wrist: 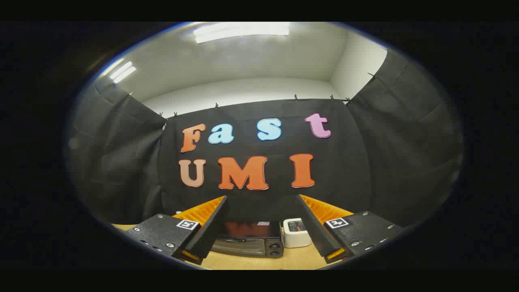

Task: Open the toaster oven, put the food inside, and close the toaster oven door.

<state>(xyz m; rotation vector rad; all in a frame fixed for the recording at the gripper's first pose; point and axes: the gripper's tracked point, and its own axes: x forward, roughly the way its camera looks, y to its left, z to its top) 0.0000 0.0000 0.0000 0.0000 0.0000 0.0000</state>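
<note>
1. Hovering above the wooden tabletop point(251, 263), the gripper point(261, 227) holds its two fingers point(209, 229) wide apart, gripping nothing and touching nothing.
2. Between the fingers, bare tabletop lies open up to the toaster oven's front edge.
3. The toaster oven point(249, 240) sits on the table beyond the fingertips, framed in the gap between them; its glass door appears closed, with two knobs at its right end.
4. A small white device point(297, 233) stands just beside the oven's right side.
5. Behind both hangs the black cloth wall point(385, 170); above it, a white ceiling with lit panels point(241, 30).
6. The gripper points level, tilted slightly upward.
</note>
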